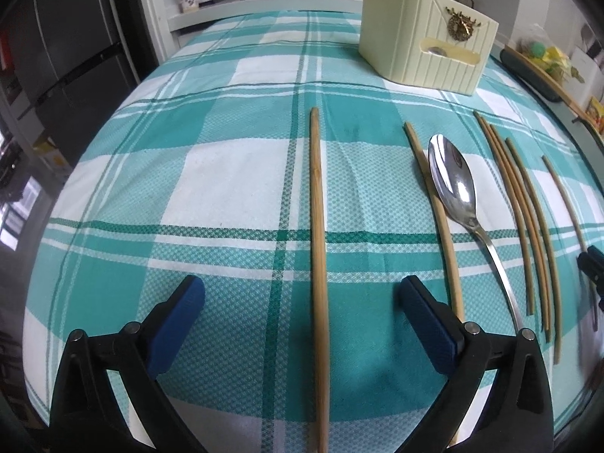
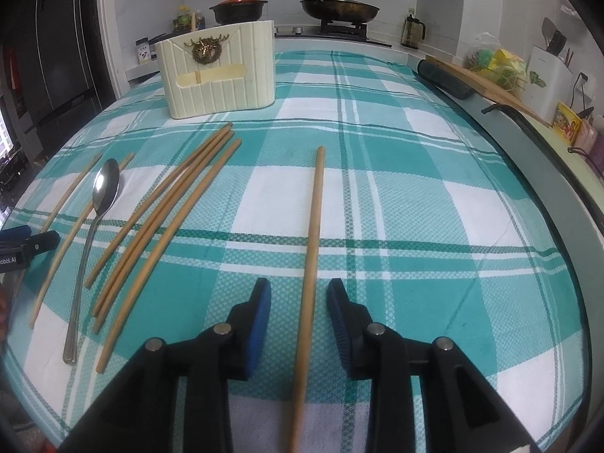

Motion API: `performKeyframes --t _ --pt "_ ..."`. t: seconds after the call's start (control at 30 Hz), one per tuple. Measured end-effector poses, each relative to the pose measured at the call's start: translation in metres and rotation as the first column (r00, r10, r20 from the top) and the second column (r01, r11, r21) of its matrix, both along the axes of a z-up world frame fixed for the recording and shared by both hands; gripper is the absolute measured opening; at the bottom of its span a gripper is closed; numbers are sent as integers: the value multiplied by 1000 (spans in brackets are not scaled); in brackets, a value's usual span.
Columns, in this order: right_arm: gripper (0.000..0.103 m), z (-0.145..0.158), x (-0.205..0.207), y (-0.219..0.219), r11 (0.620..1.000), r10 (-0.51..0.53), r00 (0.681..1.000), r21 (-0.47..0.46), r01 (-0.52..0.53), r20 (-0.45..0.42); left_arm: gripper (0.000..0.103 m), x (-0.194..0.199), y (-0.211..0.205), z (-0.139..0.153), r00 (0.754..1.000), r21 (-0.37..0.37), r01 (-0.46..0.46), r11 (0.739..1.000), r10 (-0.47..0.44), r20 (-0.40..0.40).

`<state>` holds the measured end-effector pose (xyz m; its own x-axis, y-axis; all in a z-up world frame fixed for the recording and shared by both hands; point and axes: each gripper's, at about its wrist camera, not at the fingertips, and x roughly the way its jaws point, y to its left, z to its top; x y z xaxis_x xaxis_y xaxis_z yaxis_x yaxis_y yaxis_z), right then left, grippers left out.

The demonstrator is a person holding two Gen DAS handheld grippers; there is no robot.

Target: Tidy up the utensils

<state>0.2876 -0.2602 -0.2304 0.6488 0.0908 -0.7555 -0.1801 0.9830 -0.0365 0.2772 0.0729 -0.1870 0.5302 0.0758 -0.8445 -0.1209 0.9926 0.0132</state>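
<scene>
A bamboo chopstick (image 1: 318, 226) lies lengthwise on the teal checked cloth (image 1: 226, 173), between the wide-apart pads of my left gripper (image 1: 302, 283), which is open and not touching it. To its right lie another chopstick (image 1: 434, 204), a steel spoon (image 1: 453, 181) and several more chopsticks (image 1: 528, 219). My right gripper (image 2: 299, 285) is open, its pads a little apart on either side of a single chopstick (image 2: 315, 219) without pressing on it. The spoon (image 2: 105, 185) and a bunch of chopsticks (image 2: 162, 219) lie to its left. A cream utensil holder (image 2: 219, 75) stands further back.
The table's right edge (image 2: 528, 173) curves close by, with a rolled mat and a wooden board (image 2: 472, 79) beyond it. A stove with a pan (image 2: 339, 7) and a pot stands behind the table. A dark fridge (image 1: 68, 56) is at the left.
</scene>
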Motion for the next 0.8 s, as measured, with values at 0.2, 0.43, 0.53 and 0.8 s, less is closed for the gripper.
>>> performKeyframes --t 0.2,0.43,0.53,0.8 --pt "68 -1 3 -4 999 24 1000 41 -23 -11 103 0 1 0 1000 -10 -1 1000 1 -3" --pt "83 -4 2 3 998 64 997 26 -63 -31 103 0 1 0 1000 -20 17 1000 -17 -17" --pt "83 -2 1 -1 998 56 998 31 -55 -34 103 2 2 1 999 -25 28 999 -29 -36" --pt "83 -2 16 -2 997 62 997 38 -60 -54 103 2 2 1 999 -22 42 999 -43 -22"
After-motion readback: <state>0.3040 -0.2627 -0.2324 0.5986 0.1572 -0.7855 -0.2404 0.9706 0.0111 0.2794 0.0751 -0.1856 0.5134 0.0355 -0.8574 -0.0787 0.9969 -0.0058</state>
